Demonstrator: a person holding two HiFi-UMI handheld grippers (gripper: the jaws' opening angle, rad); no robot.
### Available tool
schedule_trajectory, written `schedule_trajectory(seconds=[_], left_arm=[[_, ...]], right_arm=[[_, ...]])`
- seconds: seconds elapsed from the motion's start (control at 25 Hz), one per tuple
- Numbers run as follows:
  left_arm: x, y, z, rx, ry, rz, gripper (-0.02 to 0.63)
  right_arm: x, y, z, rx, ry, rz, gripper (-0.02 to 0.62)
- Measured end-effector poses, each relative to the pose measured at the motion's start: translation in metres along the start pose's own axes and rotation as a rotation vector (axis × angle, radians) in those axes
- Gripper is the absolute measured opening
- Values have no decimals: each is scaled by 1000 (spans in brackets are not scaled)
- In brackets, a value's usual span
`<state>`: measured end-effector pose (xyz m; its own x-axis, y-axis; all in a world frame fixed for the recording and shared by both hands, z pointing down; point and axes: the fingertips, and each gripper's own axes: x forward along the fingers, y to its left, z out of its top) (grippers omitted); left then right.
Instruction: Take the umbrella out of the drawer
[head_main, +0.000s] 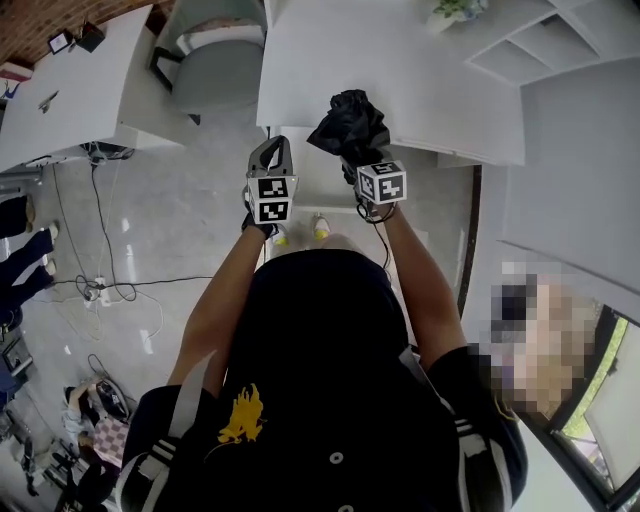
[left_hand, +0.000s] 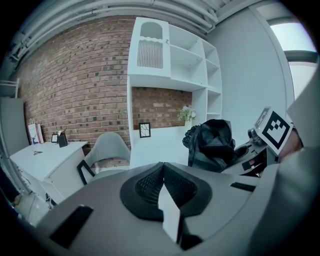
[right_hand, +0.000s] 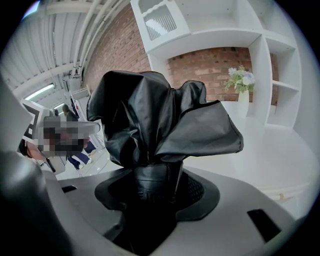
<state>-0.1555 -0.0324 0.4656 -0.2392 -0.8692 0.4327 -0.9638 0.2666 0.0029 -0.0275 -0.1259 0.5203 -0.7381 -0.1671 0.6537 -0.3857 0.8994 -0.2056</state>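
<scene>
A black folded umbrella (head_main: 350, 122) with loose, crumpled fabric is held up in front of the white desk (head_main: 420, 90). My right gripper (head_main: 357, 160) is shut on its lower end. In the right gripper view the umbrella (right_hand: 155, 120) fills the middle, and the jaws of my right gripper (right_hand: 157, 182) clamp its bunched base. My left gripper (head_main: 271, 150) is level with it on the left, a little apart. Its pads meet with nothing between them, as the left gripper view shows for my left gripper (left_hand: 163, 170). That view has the umbrella (left_hand: 212, 145) to the right. No drawer is clearly in view.
A grey chair (head_main: 210, 60) stands left of the desk, and a second white desk (head_main: 70, 90) is further left. A white shelf unit (left_hand: 170, 65) rises over the desk against a brick wall. A vase of flowers (right_hand: 242, 87) sits on the desktop. Cables (head_main: 110, 285) lie on the floor.
</scene>
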Motion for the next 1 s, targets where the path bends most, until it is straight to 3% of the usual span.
schedule_trajectory(seconds=[0.24, 0.44, 0.76, 1.0], left_arm=[[-13, -23, 24, 18, -52, -34, 17], [-17, -28, 35, 60, -66, -39, 17], [-19, -26, 37, 52, -91, -27, 17], [-26, -51, 50, 87, -107, -68, 17]], right_arm=[[-42, -9, 7, -8, -40, -11, 247], [-50, -6, 21, 1, -89, 14, 247], [-59, -2, 29, -41, -98, 37, 248], [-82, -6, 34, -19, -139, 42, 247]])
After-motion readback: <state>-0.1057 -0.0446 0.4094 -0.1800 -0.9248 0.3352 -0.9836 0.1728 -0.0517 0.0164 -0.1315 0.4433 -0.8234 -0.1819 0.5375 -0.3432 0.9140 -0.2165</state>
